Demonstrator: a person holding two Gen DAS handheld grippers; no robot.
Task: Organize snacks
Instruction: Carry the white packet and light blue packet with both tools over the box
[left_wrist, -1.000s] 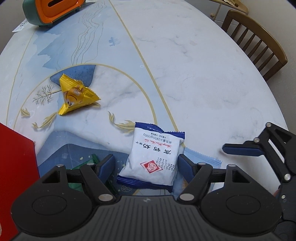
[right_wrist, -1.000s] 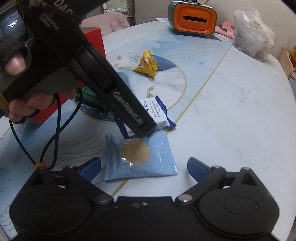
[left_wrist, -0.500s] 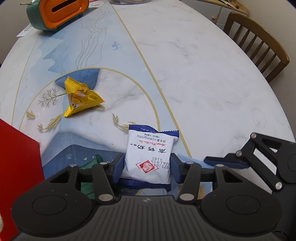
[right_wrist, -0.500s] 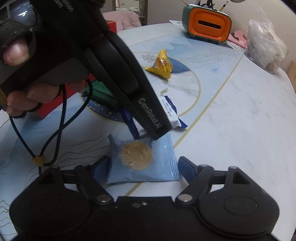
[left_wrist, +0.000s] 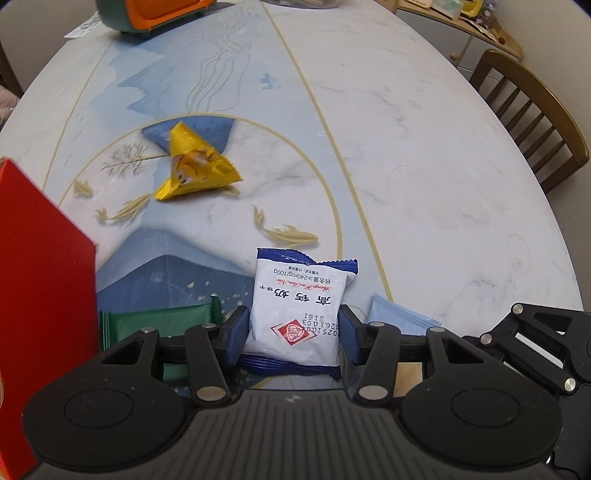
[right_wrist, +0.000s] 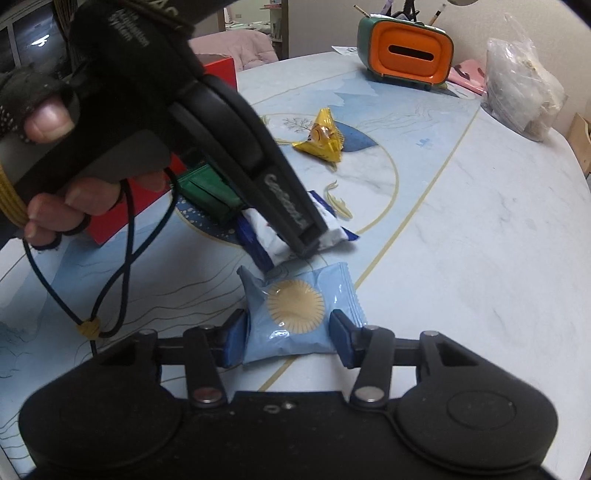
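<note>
My left gripper is shut on a white and blue snack packet lying on the table; the packet also shows in the right wrist view. My right gripper is shut on a light blue cookie packet, whose corner shows in the left wrist view. A yellow triangular snack lies farther out on the table. A green packet lies left of my left gripper beside a red box.
An orange and green container stands at the far edge. A clear plastic bag sits to its right. A wooden chair stands beyond the round table's right rim.
Both grippers have closed from open onto their packets. The left one squeezed the white and blue packet; the right one moved forward and gripped the light blue packet.
</note>
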